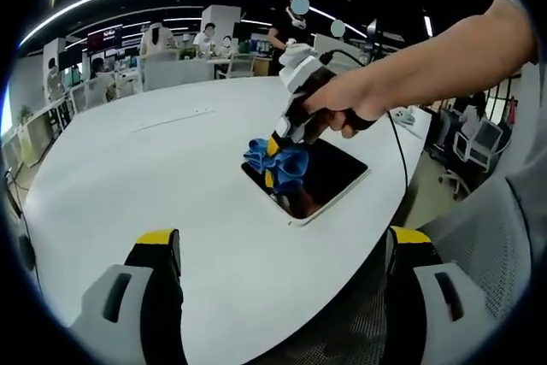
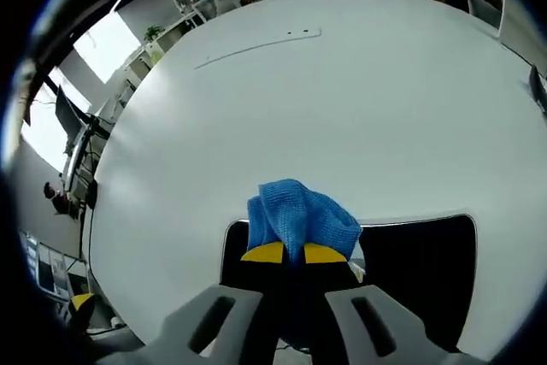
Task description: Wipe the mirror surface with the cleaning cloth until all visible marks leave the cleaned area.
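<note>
A flat dark mirror (image 1: 329, 173) with a white rim lies on the white table (image 1: 154, 177) near its right edge. In the left gripper view the right gripper (image 1: 275, 160), held by a person's hand, presses a bunched blue cloth (image 1: 278, 164) onto the mirror's near-left part. The right gripper view has that gripper (image 2: 285, 252) shut on the blue cloth (image 2: 299, 215), which rests at the mirror's (image 2: 427, 262) left end. My left gripper (image 1: 282, 241) hovers open well short of the mirror, yellow-tipped fingers (image 1: 158, 238) wide apart with nothing between them.
The large white table (image 2: 325, 100) runs far beyond the mirror, with a thin seam line across its far part. Office desks, chairs and several people stand behind it. A chair (image 1: 474, 143) stands past the table's right edge.
</note>
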Demonstrator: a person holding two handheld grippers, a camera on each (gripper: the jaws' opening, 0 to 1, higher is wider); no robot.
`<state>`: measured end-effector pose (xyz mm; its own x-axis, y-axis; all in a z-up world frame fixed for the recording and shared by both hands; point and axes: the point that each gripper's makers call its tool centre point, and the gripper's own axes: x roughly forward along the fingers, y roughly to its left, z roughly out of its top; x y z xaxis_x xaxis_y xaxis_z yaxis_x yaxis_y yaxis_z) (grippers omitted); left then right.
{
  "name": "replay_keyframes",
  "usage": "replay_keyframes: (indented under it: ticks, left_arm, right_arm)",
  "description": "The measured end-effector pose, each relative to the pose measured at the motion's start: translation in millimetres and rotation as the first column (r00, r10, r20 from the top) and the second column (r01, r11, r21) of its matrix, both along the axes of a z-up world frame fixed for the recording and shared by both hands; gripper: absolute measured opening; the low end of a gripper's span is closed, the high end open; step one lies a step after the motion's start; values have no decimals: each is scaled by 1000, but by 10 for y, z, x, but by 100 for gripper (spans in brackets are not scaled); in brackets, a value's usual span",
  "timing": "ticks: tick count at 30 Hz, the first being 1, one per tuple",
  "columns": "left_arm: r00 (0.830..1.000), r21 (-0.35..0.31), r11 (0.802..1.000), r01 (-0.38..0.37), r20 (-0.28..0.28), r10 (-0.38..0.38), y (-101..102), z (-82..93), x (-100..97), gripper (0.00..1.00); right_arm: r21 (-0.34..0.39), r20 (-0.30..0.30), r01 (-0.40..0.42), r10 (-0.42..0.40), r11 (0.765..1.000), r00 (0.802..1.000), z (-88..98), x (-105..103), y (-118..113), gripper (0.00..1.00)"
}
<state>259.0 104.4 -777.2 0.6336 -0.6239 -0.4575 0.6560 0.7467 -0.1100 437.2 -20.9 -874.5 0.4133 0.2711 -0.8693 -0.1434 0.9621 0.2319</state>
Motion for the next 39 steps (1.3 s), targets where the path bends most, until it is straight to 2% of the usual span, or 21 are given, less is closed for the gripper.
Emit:
replay_keyframes:
  ticks: [5, 11, 13, 16, 26, 39]
  left_arm:
    - [1000, 13, 1000, 5, -17, -5, -14, -47, -10, 99]
    - [1000, 20, 1000, -8, -8, 8, 11, -34, 11, 99]
    - [1000, 21, 1000, -4, -9, 5, 5, -37, 4, 99]
    - [1000, 23, 1000, -3, -6, 3, 1, -32, 2, 99]
    - [1000, 25, 1000, 0, -7, 0, -10, -40, -1, 99]
    - [1000, 23, 1000, -4, 2, 4, -5, -20, 7, 99]
  right_arm:
    - [59, -9, 20, -20, 998, 1000, 3, 8, 117, 0]
    - [68, -12, 1, 0, 998, 1000, 31, -26, 226, 0]
    - [93, -18, -5, 7, 996, 1000, 45, -67, 295, 0]
    - [68, -2, -25, 26, 997, 1000, 33, -52, 301, 0]
    - [72, -3, -24, 24, 997, 1000, 40, -71, 284, 0]
    - [68, -14, -41, 42, 997, 999, 59, -317, 267, 0]
